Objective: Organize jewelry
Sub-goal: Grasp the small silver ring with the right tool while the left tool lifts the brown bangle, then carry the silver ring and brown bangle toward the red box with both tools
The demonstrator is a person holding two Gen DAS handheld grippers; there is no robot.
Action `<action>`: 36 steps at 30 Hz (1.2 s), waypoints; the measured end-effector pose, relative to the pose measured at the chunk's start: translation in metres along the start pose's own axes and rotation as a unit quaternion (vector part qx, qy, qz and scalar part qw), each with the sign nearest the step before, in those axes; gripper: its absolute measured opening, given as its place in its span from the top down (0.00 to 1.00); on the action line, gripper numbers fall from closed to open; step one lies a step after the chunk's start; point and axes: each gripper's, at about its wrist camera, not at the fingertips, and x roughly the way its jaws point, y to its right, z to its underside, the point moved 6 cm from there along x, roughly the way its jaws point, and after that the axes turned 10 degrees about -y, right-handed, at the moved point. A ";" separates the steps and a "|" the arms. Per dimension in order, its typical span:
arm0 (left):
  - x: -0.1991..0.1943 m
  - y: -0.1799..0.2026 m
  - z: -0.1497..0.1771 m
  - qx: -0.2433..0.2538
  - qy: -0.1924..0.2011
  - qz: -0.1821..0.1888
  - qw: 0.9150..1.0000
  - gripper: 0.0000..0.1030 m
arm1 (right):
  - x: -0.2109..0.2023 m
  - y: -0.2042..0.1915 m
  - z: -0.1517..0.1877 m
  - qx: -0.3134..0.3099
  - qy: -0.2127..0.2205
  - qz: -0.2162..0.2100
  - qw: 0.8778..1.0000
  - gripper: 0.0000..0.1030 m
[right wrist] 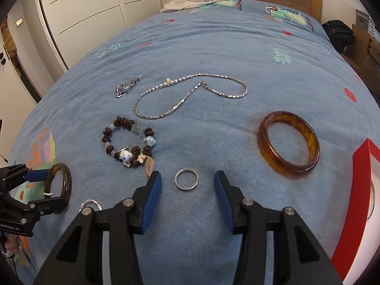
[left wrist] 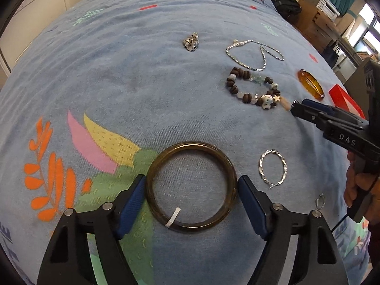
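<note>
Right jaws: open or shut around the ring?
Open. The right gripper straddles the ring, bedspread showing on both sides.

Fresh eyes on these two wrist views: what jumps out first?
Probably the dark bangle, lying on the blue bedspread between the fingers of the open left gripper, which bracket it closely; contact is unclear. Next, the small silver ring centred between the open right gripper fingers, apart from both. Beyond lie the amber bangle beside the red box, the beaded bracelet and a silver chain.
</note>
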 end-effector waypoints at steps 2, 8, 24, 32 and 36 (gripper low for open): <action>-0.001 0.000 0.001 0.001 0.004 0.001 1.000 0.26 | 0.002 0.000 -0.001 -0.002 0.000 0.003 1.000 0.57; -0.001 0.000 0.001 0.008 0.014 -0.015 1.000 0.26 | 0.005 0.000 -0.002 -0.009 -0.004 0.007 1.000 0.81; -0.026 -0.007 -0.006 -0.009 0.050 -0.010 0.999 0.27 | -0.011 0.001 -0.001 -0.008 0.011 -0.003 1.000 0.81; -0.053 0.016 -0.013 0.021 0.064 -0.012 0.998 0.27 | -0.053 0.011 0.000 0.010 0.040 -0.003 0.999 0.81; -0.066 0.045 -0.019 0.050 0.071 -0.002 0.996 0.27 | -0.082 0.032 0.006 0.028 0.055 0.009 0.998 0.81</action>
